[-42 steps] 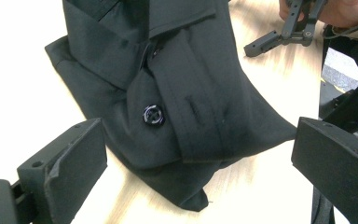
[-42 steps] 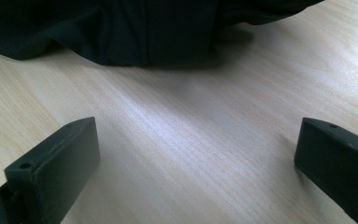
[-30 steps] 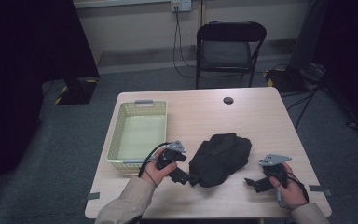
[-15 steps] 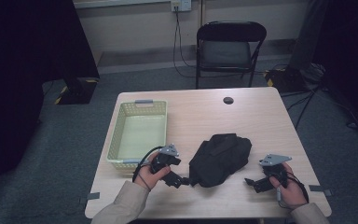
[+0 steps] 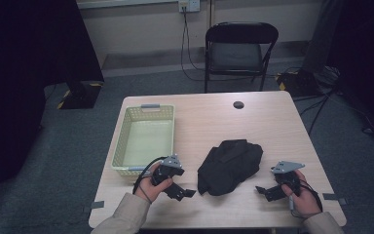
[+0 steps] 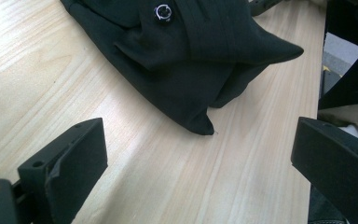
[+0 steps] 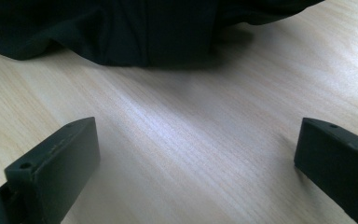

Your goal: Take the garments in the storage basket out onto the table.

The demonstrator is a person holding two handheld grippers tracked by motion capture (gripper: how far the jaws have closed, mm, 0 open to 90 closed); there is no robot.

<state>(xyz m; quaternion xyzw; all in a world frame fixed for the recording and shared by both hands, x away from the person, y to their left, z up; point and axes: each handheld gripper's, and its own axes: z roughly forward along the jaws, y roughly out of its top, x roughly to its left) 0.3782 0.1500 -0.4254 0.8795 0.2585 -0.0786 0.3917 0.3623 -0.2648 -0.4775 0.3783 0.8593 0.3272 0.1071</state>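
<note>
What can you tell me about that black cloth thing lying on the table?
The black garment is soft, dark fabric, loosely bunched into a crumpled heap with folds and a pointed corner toward the person. A small round metal snap or button shows on it in the left gripper view. It lies flat on the wooden table, right of the basket, between the two grippers. Neither gripper touches it; only the table does.

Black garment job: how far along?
Nothing looks done: the black garment lies crumpled on the table, and the basket holds nothing. In hand: the left gripper and right gripper flank it, jaws open, not touching. Left: gripping and handling it.
</note>
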